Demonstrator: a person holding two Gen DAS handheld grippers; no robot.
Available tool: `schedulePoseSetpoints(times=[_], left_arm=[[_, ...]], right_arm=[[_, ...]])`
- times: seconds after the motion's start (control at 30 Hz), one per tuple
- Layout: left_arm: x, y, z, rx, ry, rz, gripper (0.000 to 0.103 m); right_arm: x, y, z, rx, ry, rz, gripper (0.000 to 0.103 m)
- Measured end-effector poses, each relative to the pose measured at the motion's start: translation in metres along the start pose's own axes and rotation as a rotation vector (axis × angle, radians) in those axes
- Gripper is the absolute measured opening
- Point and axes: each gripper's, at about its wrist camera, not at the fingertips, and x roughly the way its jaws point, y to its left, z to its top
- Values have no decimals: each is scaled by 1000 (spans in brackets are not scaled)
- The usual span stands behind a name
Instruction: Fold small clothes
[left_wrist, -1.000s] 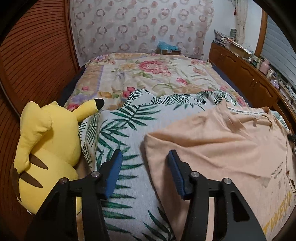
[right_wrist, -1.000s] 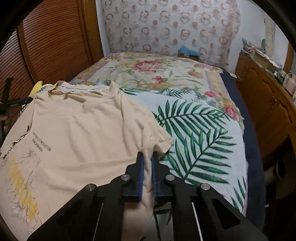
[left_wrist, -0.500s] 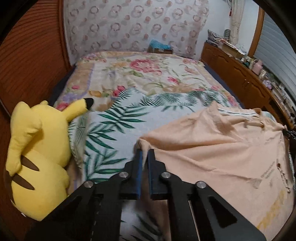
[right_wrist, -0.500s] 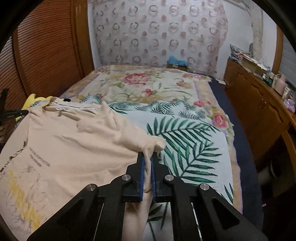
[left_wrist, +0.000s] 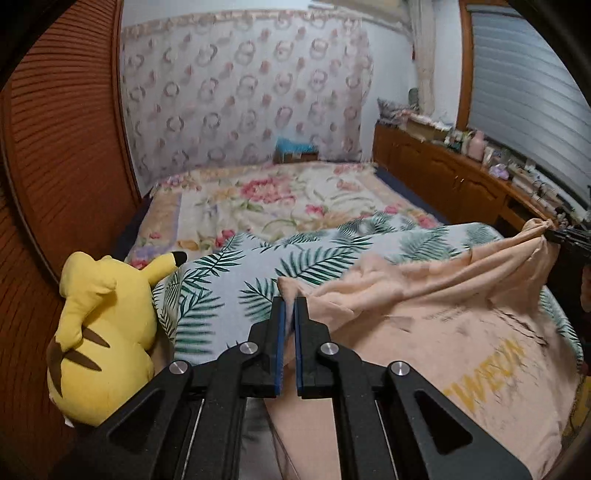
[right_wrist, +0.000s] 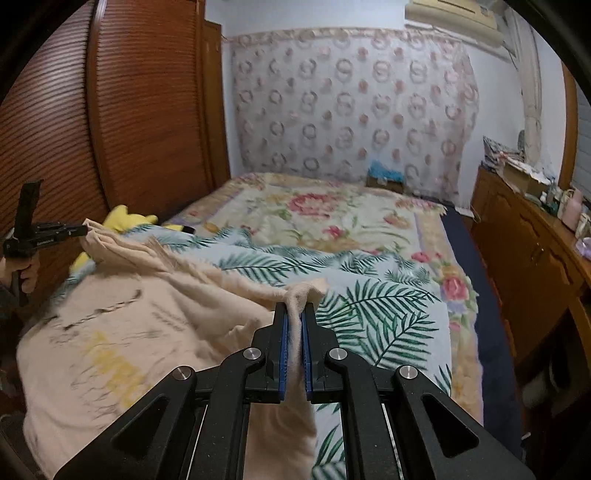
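Now I have both tongs, left (left_wrist: 289, 308) and right (right_wrist: 293, 314), clamped on opposite sleeve tips of the peach T-shirt (left_wrist: 424, 332) lying on the bed (right_wrist: 369, 229); I would lift evenly, keeping it taut before folding.

Each gripper was black, with two thin fingers. The left gripper (left_wrist: 290, 314) had blue pads (left_wrist: 281, 343) on the inside, and so did the right gripper (right_wrist: 294, 317). Round silver screws (left_wrist: 248, 348) sat on the flat black arms, which had three-sided holes cut through.
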Motion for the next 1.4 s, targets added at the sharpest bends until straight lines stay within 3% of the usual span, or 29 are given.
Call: schedulePoseSetpoints(times=[0.53,0.7,0.93,1.03,1.1,1.2,1.27,1.3,1.4], left_arm=[[-99,-12,-80,-76,-68,8,5],[-112,-12,-101,-73,-42,26,5],[-91,-5,-129,-85,61,57,5],[-86,-2,-131,-92,75,67,19],[-88,-1,-131,-91,64,77,40],[-90,2,-125,-97,52,66,41],[-86,3,-120,-86,58,74,41],[-85,4,-117,-79,58,77,49],[-78,7,-108,-68,52,68,72]], right_arm=[[-104,10,-68,11,16,37,6],[-127,18,-77,37,41,44,6],[-124,26,-93,60,123,54,6],[-117,24,-92,59,153,45,6],[-117,24,-85,60,152,33,7],[-122,28,-74,52,133,16,12],[-124,30,-68,41,122,1,21],[-125,31,-64,36,116,-2,24],[-121,31,-57,28,106,-12,47]])
